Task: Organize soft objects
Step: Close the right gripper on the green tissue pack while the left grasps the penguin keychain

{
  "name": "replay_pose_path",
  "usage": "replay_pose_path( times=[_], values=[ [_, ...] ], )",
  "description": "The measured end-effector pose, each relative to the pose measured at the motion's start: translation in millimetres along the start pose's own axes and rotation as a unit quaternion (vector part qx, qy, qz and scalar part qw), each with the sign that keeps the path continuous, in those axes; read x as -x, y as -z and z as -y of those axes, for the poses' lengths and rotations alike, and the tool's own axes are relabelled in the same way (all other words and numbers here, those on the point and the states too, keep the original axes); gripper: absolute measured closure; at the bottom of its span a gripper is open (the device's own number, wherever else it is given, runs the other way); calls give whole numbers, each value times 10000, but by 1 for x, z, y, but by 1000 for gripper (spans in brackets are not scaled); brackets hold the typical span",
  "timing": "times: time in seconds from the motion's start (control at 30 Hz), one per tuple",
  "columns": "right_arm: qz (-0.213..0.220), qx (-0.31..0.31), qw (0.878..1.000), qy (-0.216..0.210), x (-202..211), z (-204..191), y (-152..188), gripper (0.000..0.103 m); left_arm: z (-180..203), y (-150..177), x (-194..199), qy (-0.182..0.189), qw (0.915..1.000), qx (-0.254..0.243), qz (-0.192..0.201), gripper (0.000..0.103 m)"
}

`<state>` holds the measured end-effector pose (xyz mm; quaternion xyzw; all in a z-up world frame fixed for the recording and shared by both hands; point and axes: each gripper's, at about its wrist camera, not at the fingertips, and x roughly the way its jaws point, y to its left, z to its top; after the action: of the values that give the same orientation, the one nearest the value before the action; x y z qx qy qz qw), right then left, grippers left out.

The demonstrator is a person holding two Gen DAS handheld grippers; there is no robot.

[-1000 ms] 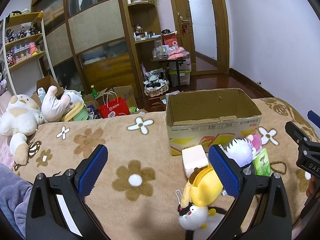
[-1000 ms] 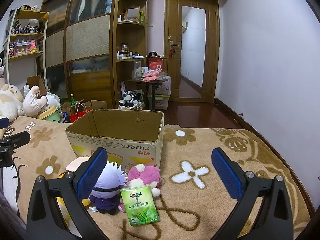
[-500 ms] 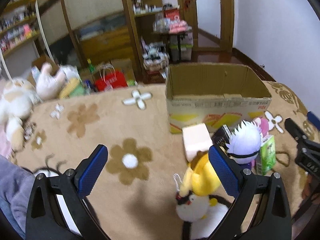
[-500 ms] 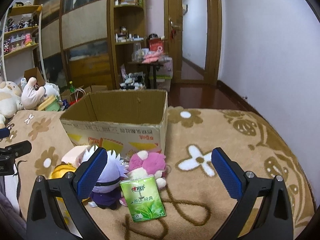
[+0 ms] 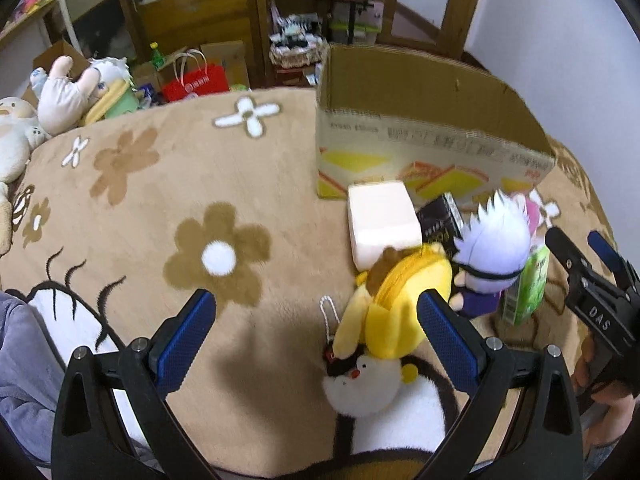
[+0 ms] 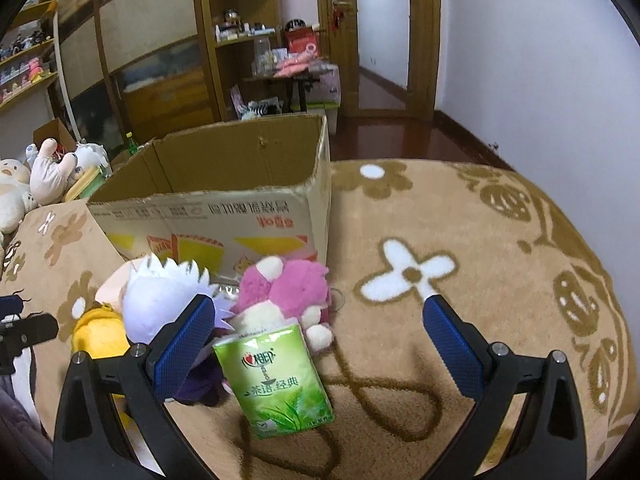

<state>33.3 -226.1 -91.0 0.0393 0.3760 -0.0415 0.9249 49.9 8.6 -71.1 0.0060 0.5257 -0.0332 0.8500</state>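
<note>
Plush toys huddle against the cardboard box (image 6: 208,216) on the flowered blanket (image 5: 160,200); both grippers, left (image 5: 316,340) and right (image 6: 316,344), hover released.

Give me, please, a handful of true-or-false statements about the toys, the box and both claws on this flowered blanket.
1. The open cardboard box holds the pink plush toy. False: the plush lies on the blanket in front of it.
2. Both the left claw and the right claw are open and hold nothing. True.
3. The green tissue pack leans against the pink plush. True.
4. The yellow plush pouch sits on the box's rim. False: it lies on the blanket beside the white-haired purple doll.
</note>
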Motion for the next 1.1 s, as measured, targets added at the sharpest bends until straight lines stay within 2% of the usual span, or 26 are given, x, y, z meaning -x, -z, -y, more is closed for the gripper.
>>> replay_pose_path(
  times=[0.53, 0.93, 1.1],
  values=[
    [-577, -64, 9982, -136, -22, 1, 10, 0, 19, 15, -39, 53, 9932, -359, -1105, 3],
    [-703, -76, 9971, -290, -20, -3, 14, 0, 27, 23, -62, 18, 9842, -519, -1692, 3],
    [-738, 14, 9970, -244, -20, -8, 17, 0, 35, 27, -66, 68, 9819, -581, -1800, 3]
  ],
)
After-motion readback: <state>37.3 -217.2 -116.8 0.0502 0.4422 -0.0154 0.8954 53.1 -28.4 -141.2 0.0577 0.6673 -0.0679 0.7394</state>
